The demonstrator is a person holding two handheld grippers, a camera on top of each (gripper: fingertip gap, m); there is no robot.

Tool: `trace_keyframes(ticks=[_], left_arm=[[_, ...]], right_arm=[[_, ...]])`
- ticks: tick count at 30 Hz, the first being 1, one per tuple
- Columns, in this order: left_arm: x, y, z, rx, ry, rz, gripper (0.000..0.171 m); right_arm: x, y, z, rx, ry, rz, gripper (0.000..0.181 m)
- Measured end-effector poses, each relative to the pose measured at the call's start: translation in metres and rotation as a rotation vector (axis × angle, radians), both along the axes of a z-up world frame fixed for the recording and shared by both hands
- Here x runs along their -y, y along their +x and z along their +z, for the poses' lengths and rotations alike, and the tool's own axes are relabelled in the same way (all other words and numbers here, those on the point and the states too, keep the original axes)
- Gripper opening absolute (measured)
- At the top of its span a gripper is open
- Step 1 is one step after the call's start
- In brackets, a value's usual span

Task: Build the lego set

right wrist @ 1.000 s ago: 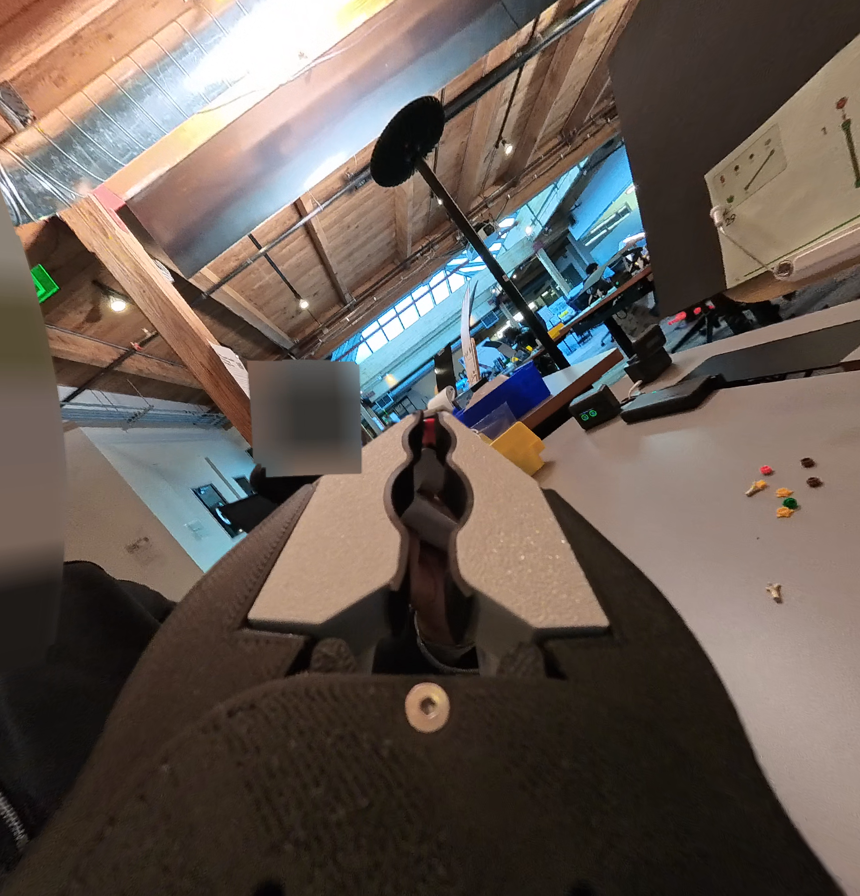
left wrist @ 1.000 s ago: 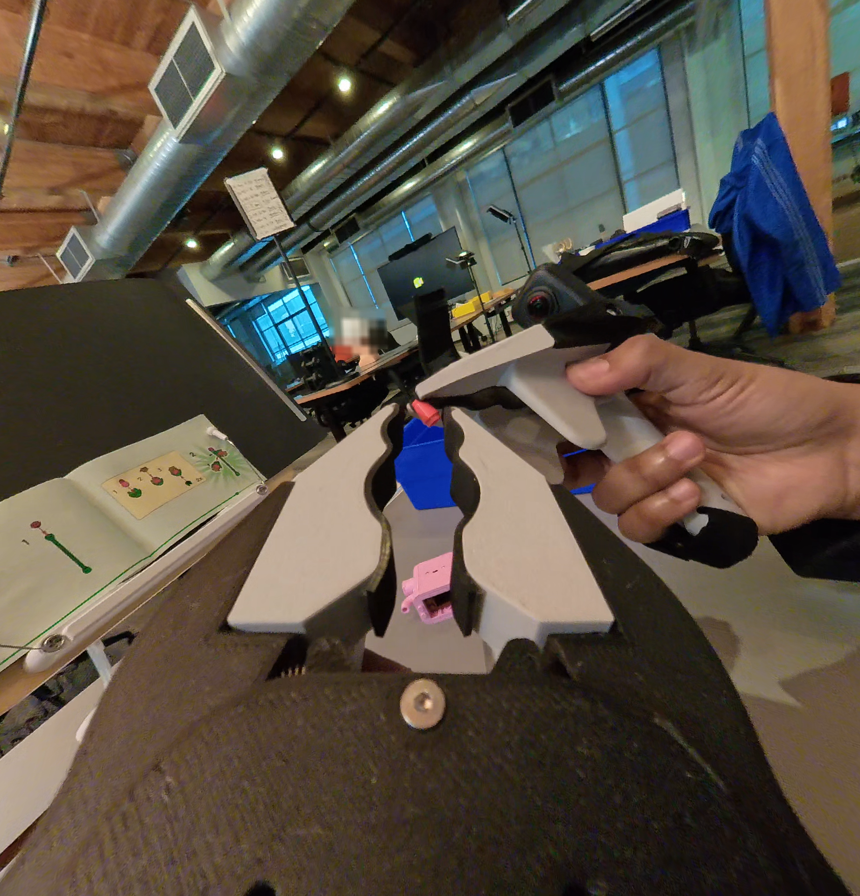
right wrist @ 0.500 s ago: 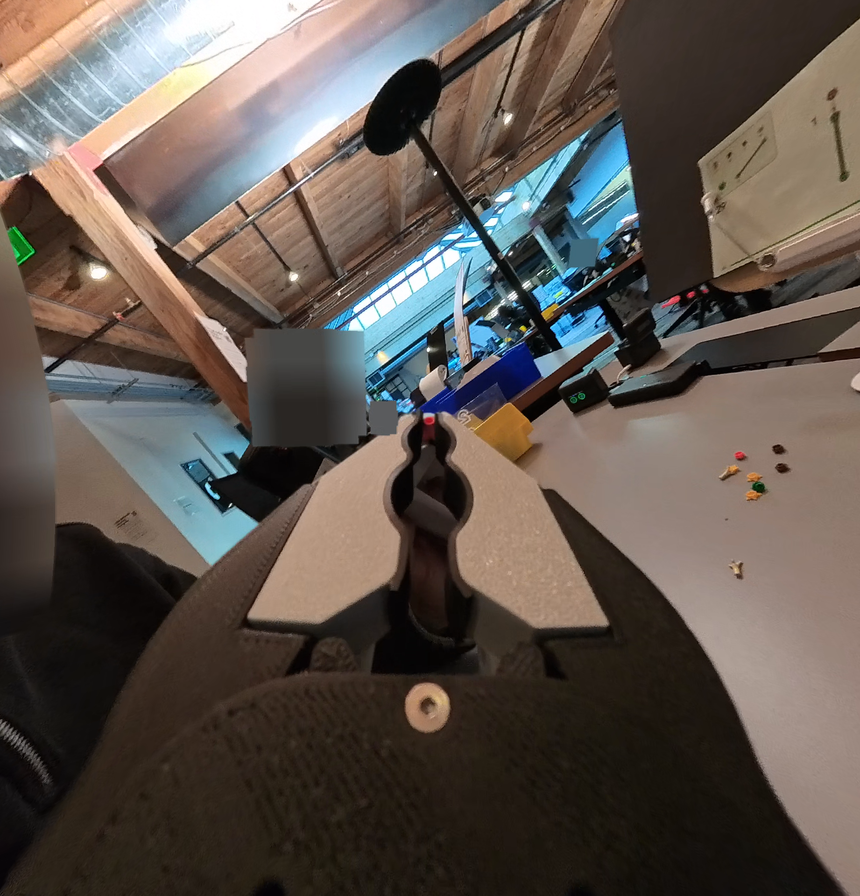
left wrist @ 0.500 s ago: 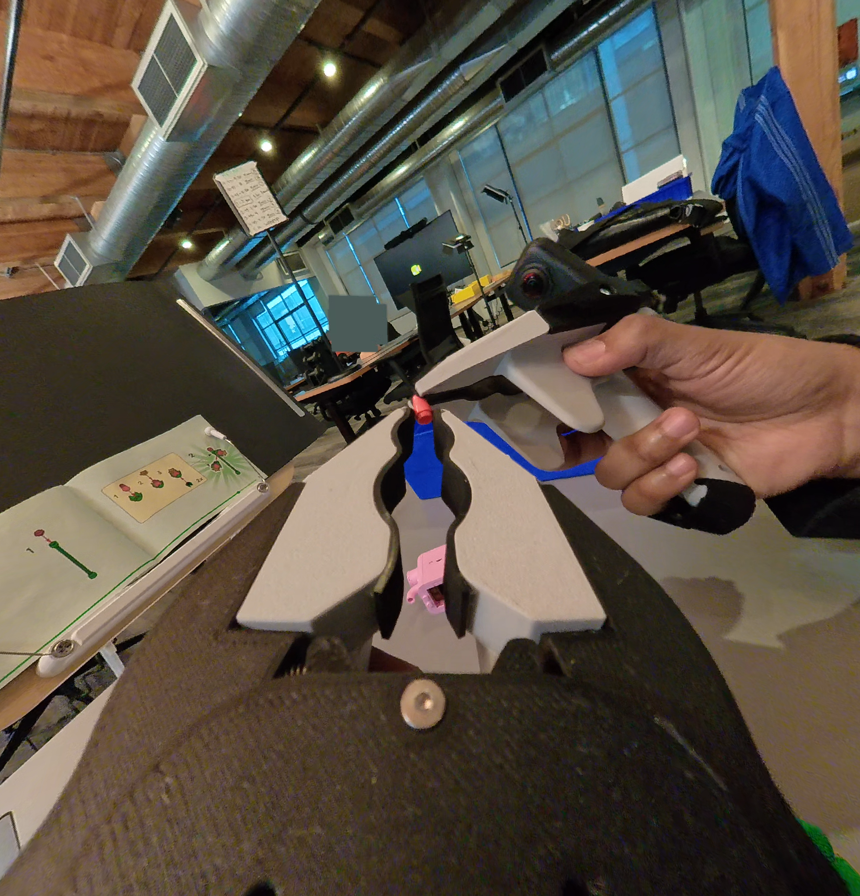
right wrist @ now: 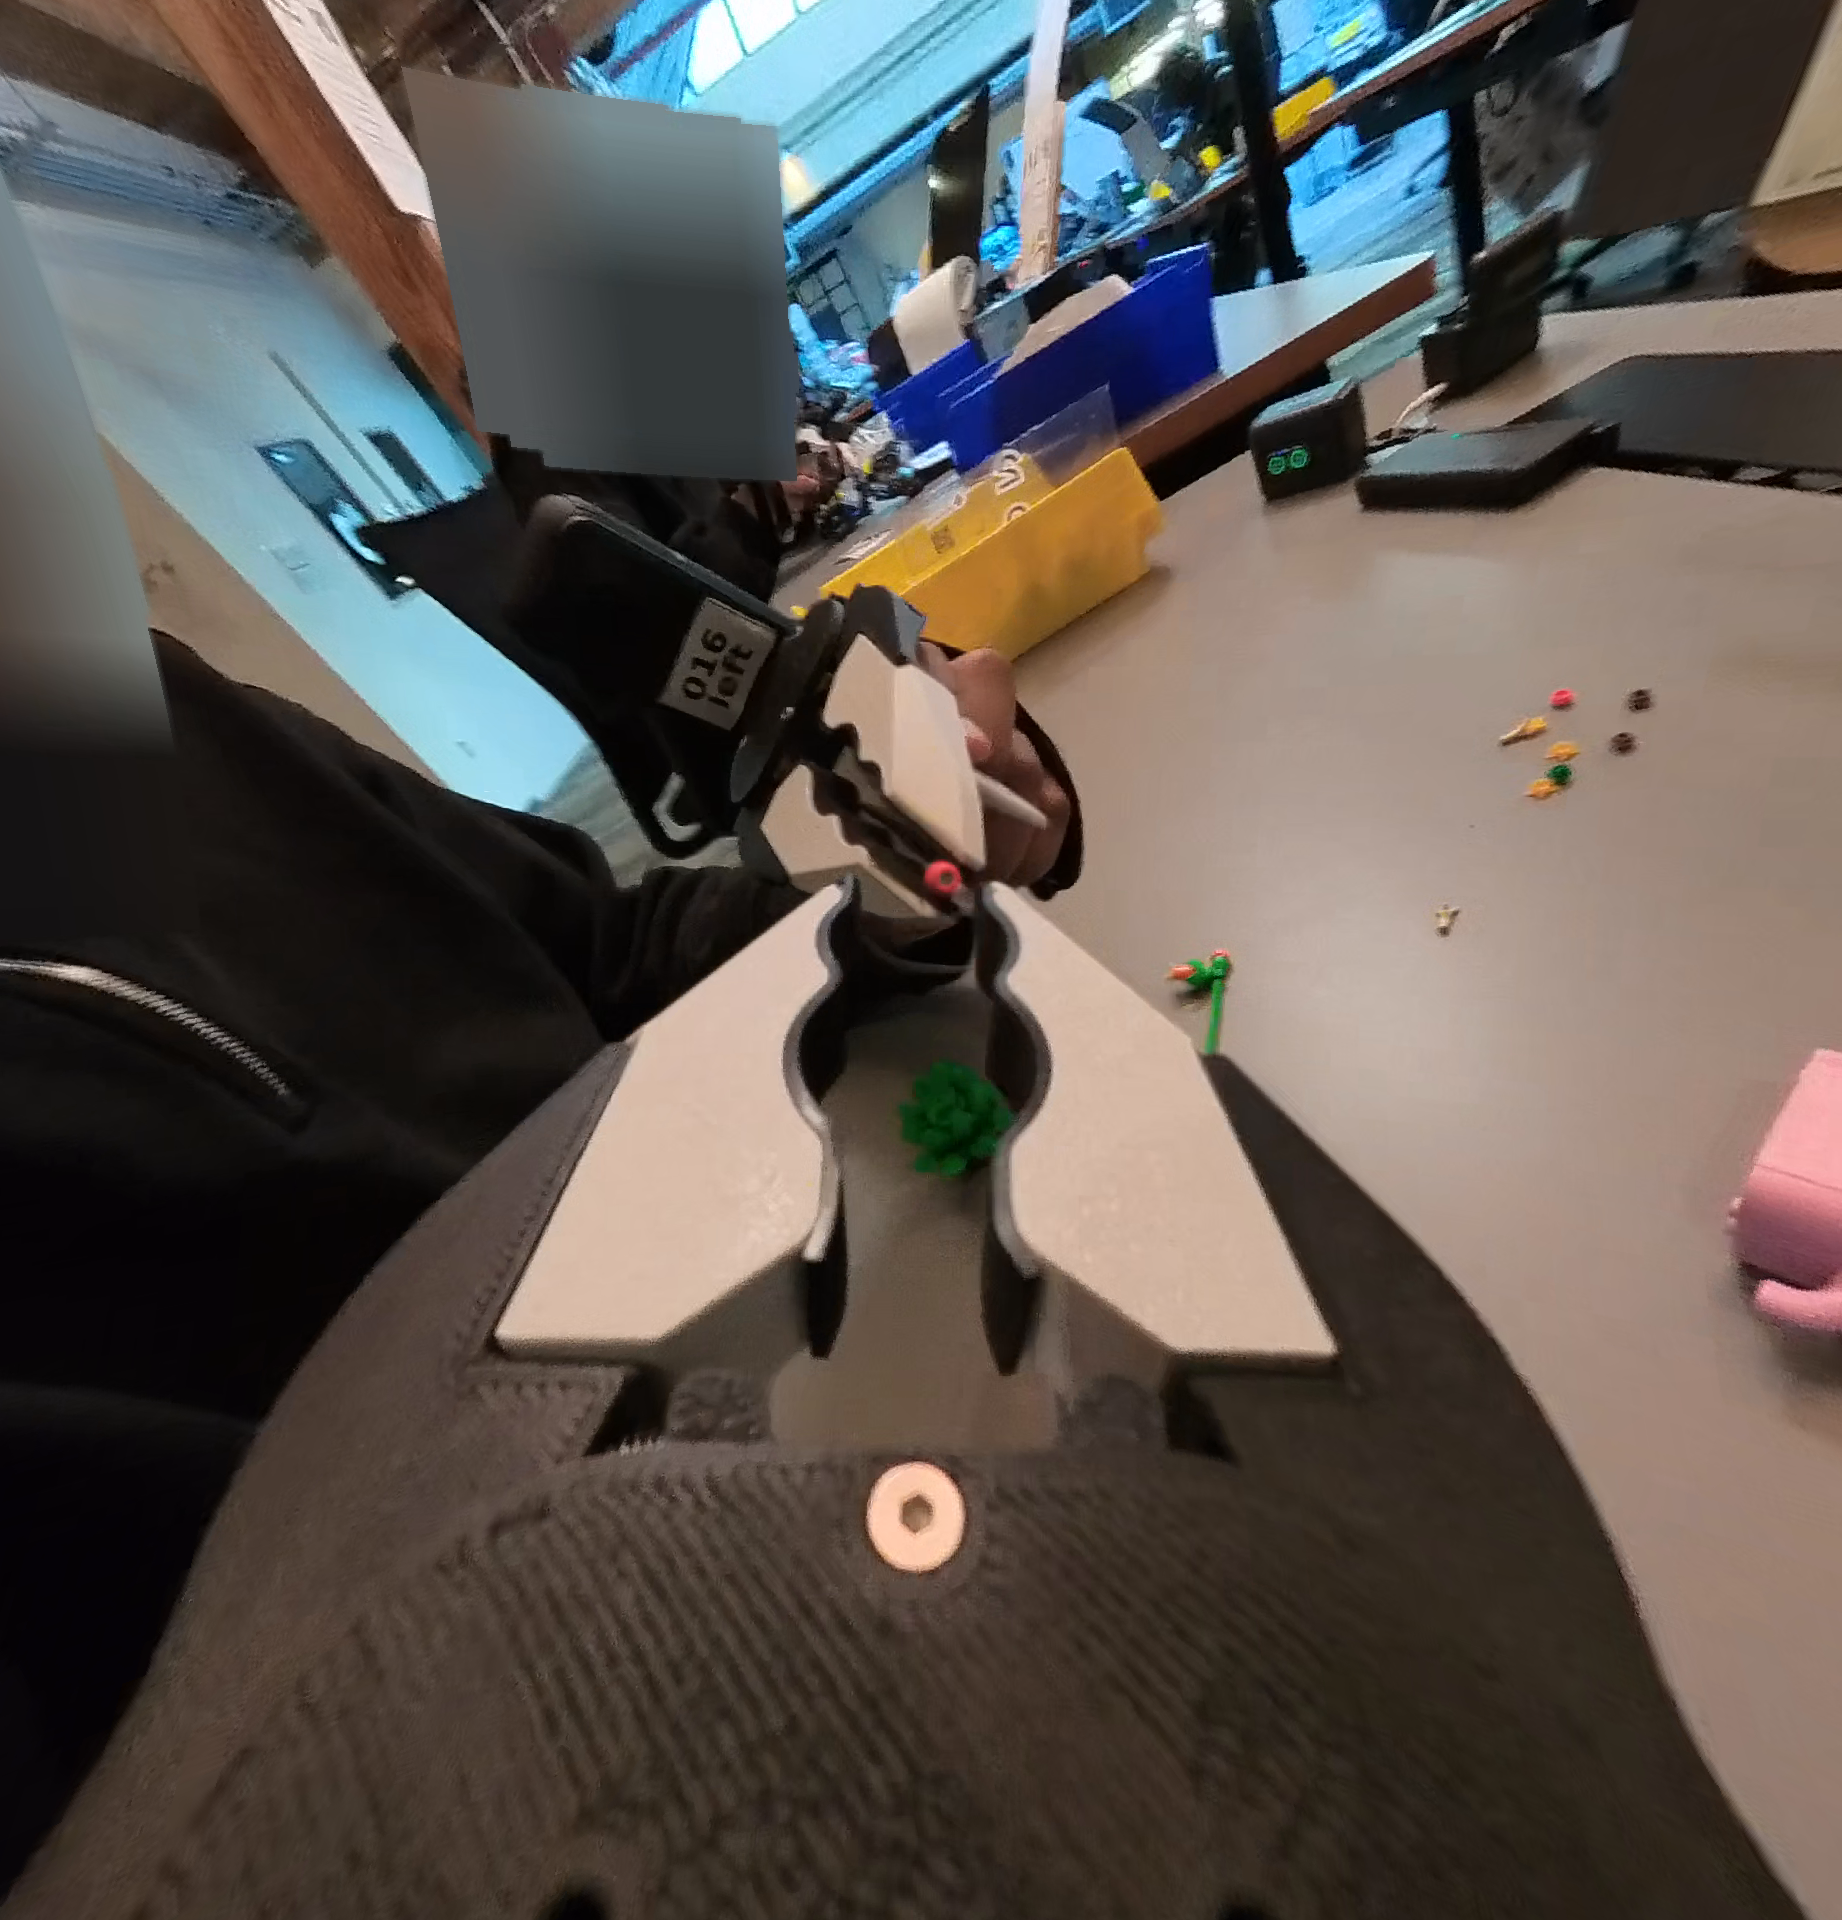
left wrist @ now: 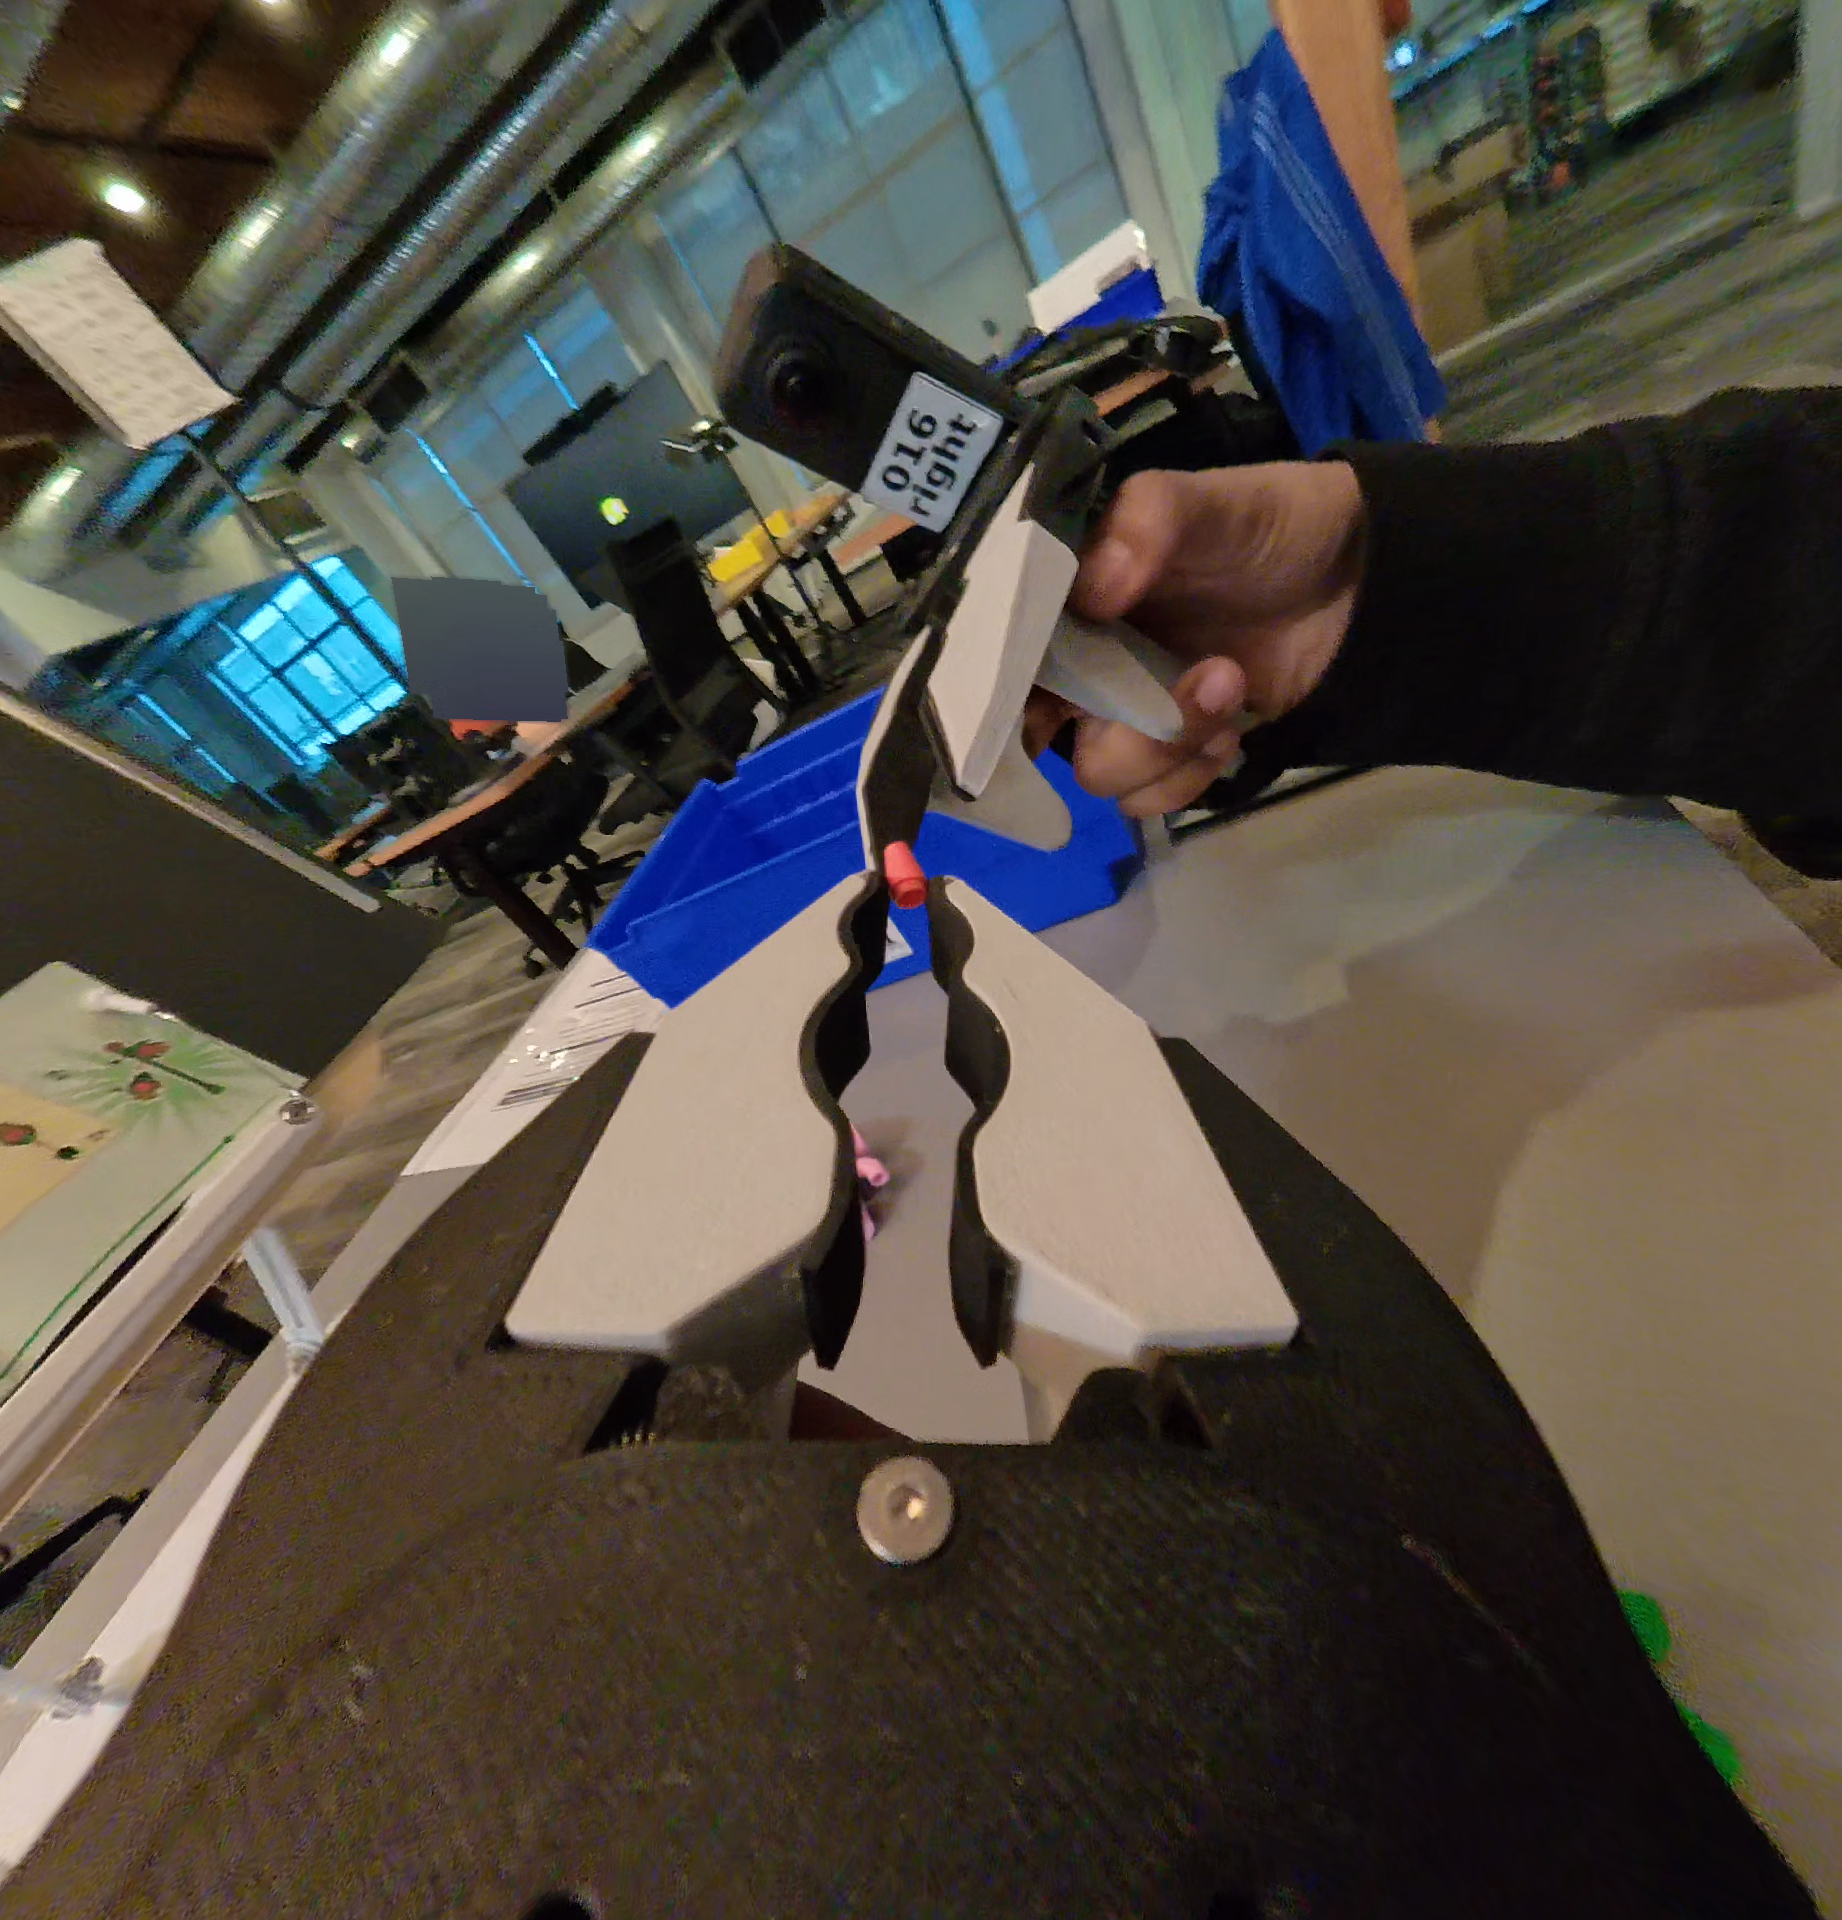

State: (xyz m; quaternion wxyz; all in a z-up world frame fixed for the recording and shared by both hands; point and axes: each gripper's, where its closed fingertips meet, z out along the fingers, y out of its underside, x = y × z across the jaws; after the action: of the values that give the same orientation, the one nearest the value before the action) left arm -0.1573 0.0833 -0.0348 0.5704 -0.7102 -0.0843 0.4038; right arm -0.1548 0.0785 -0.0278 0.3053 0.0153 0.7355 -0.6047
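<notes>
The grey desk (right wrist: pixel 1416 727) carries everything. A blue bin (left wrist: pixel 771 862) stands at its far side in the left wrist view. A yellow bin (right wrist: pixel 1010 561) sits at the far left edge in the right wrist view. An open instruction booklet (left wrist: pixel 55 1122) is propped on a stand to the left.

The left hand-held gripper (left wrist: pixel 904 904) is raised above the desk and is clenched on a small red piece (left wrist: pixel 902 871), pinched at the very tips of its fingers. The right hand-held gripper (right wrist: pixel 917 914) points at it tip to tip. Its jaws are released, with a clear gap between them. The red piece sits just at that gap.

A pink block (right wrist: pixel 1810 1195) rests on the desk to the near right. A green leafy piece (right wrist: pixel 953 1122) lies on the desk below the right gripper's spread fingers. A thin green stem (right wrist: pixel 1213 997) with a red and orange tip lies just right of them. Farther right, well apart, a scatter of tiny pieces (right wrist: pixel 1561 743) in orange, red, green and brown lies on the desk.
</notes>
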Motion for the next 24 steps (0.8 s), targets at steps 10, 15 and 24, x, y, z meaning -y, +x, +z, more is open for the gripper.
trace_keyframes(ticks=[10, 15, 24], left_arm=[[-0.010, 0.000, -0.016, 0.030, -0.082, -0.021, 0.005], [-0.010, -0.005, -0.023, 0.026, -0.131, 0.020, 0.005], [-0.006, -0.010, -0.026, 0.033, -0.131, 0.043, 0.005]], right_arm=[[-0.004, -0.005, -0.019, 0.180, 0.079, 0.051, 0.013], [0.000, -0.005, -0.023, 0.220, 0.082, 0.064, 0.005], [0.003, -0.010, -0.024, 0.204, 0.080, 0.030, 0.003]])
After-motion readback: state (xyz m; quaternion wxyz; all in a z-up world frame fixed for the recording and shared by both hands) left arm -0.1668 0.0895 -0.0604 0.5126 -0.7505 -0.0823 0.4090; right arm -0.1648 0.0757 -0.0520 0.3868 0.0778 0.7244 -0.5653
